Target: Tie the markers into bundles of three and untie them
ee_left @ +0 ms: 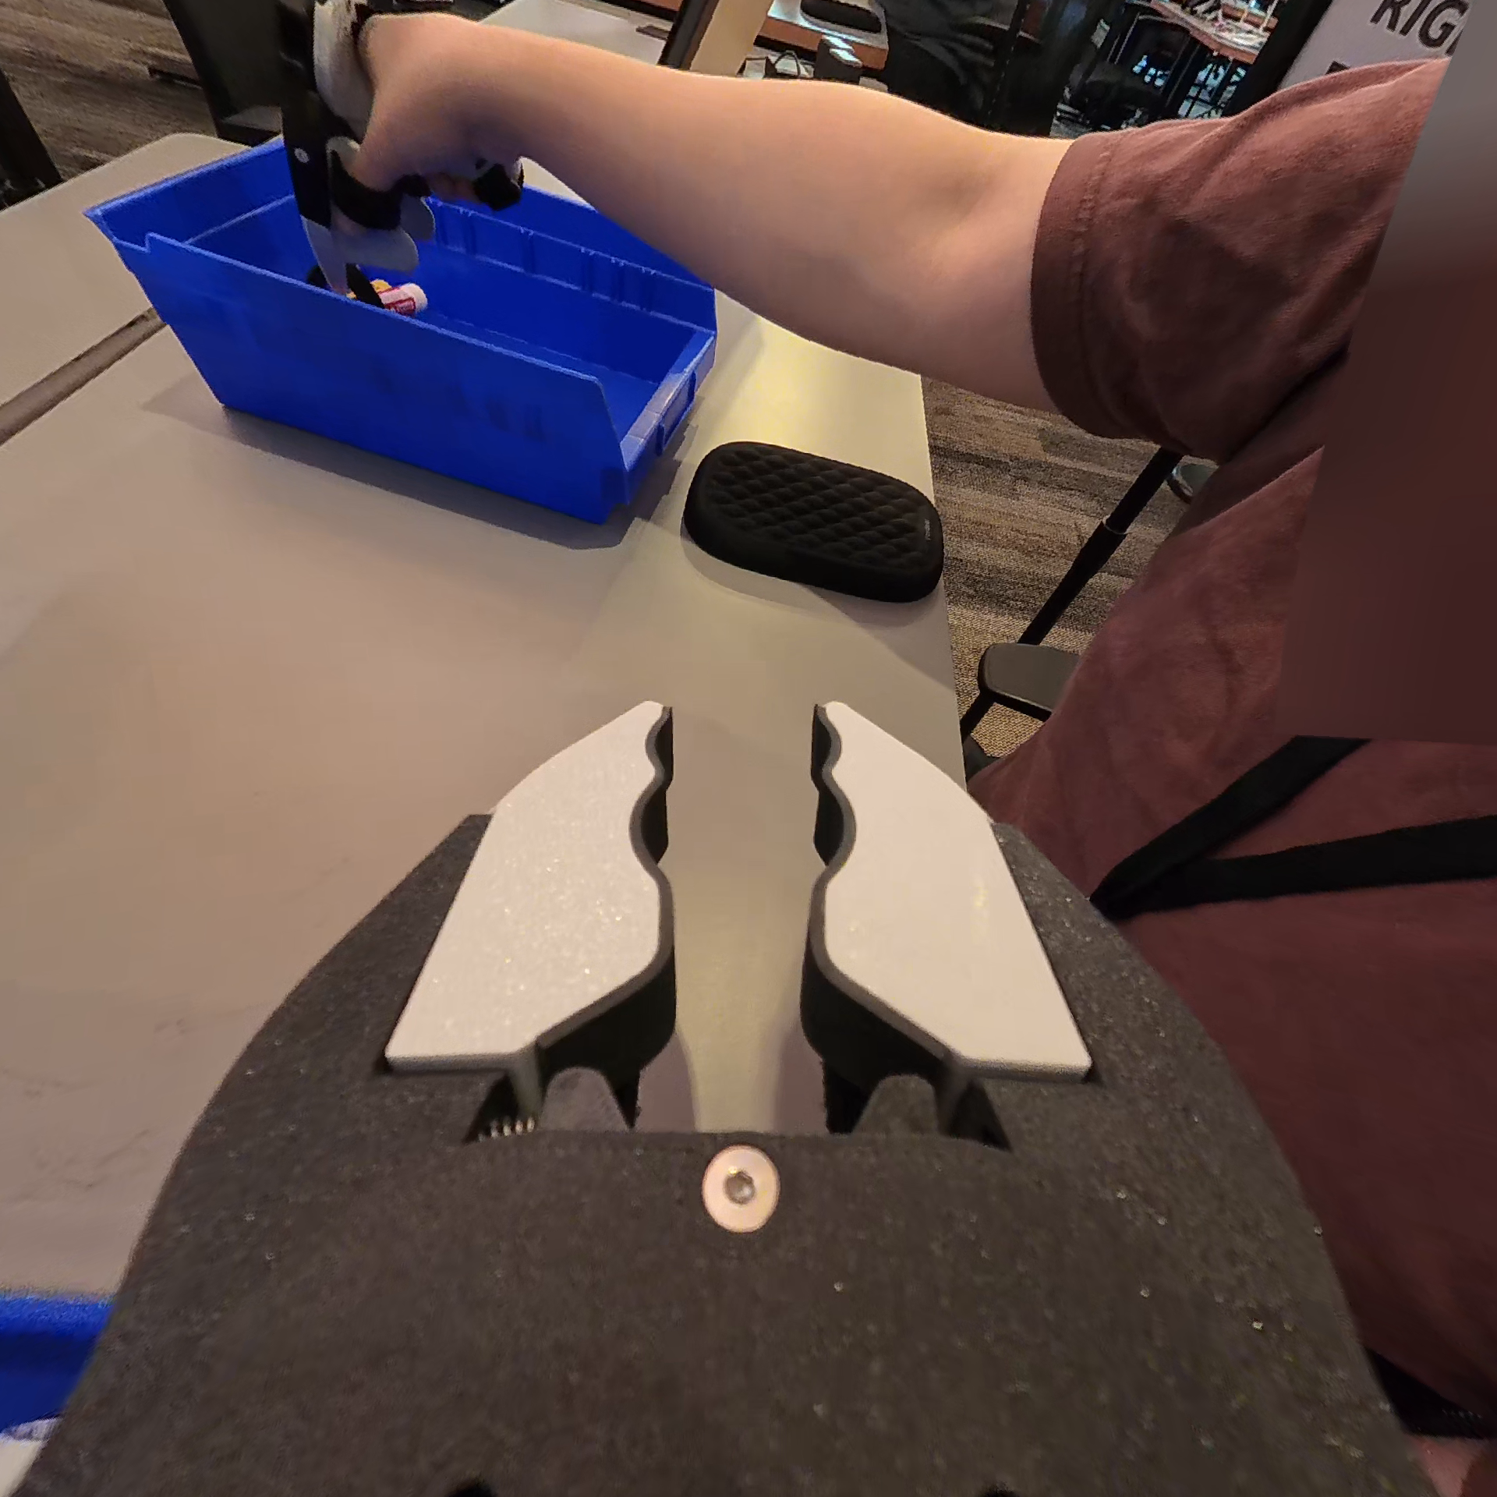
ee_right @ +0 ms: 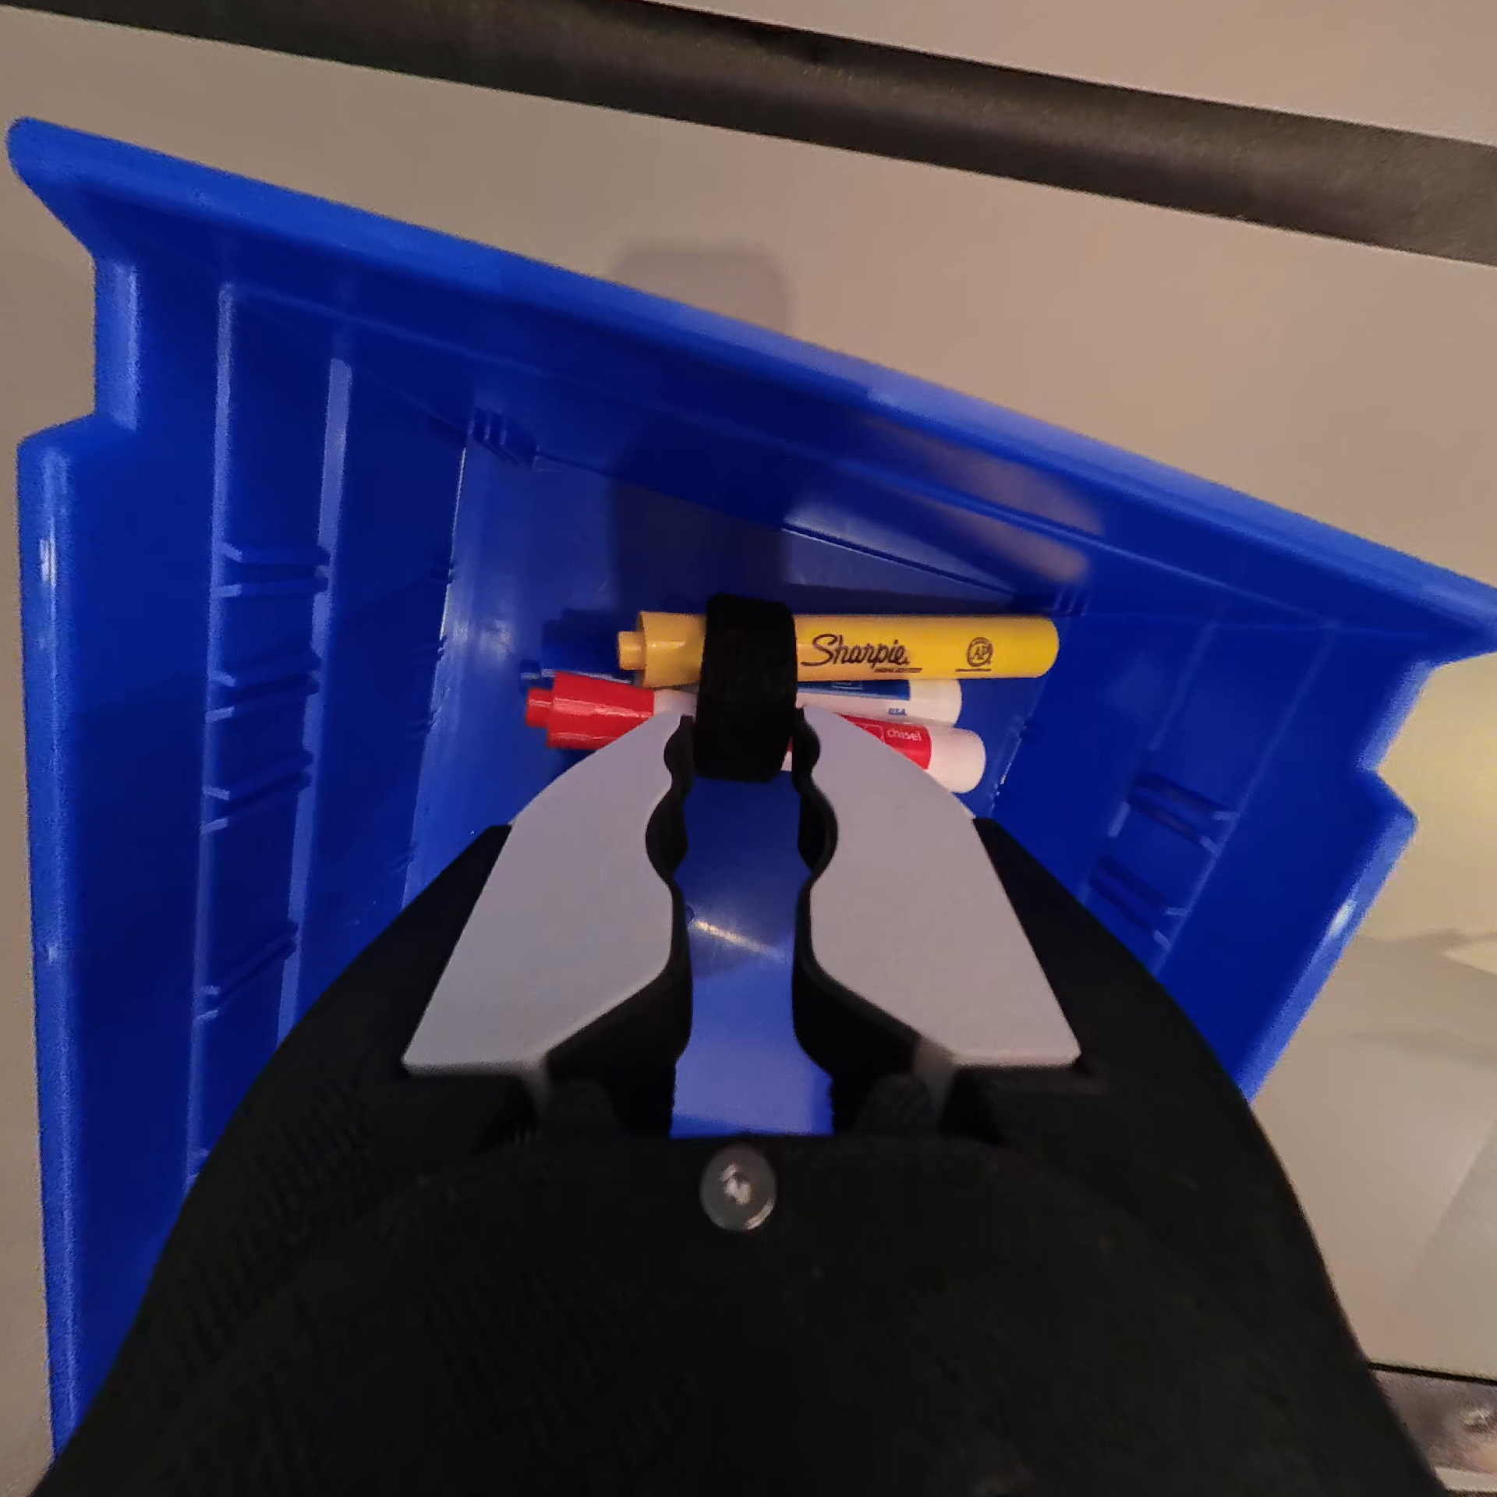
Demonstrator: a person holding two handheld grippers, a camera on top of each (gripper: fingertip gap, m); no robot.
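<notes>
Markers [ee_right: 842,688], three of them, lay bundled by a black strap [ee_right: 744,688] inside the blue bin [ee_right: 267,648]; that tying looked done, untying remained. Your right gripper [ee_right: 741,749] straddled the strap, grip uncertain. Your left gripper [ee_left: 741,745] hovered parted, empty, over the tabletop [ee_left: 243,688].

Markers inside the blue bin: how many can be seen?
3, bundled by a black strap in the blue bin: yellow marker farthest, blue-capped marker in the middle, red-capped marker nearest. Others may be hidden.

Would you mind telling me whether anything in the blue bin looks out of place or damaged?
Nothing stands out: the three markers lie bundled by a black strap inside the blue bin, intact.
</notes>
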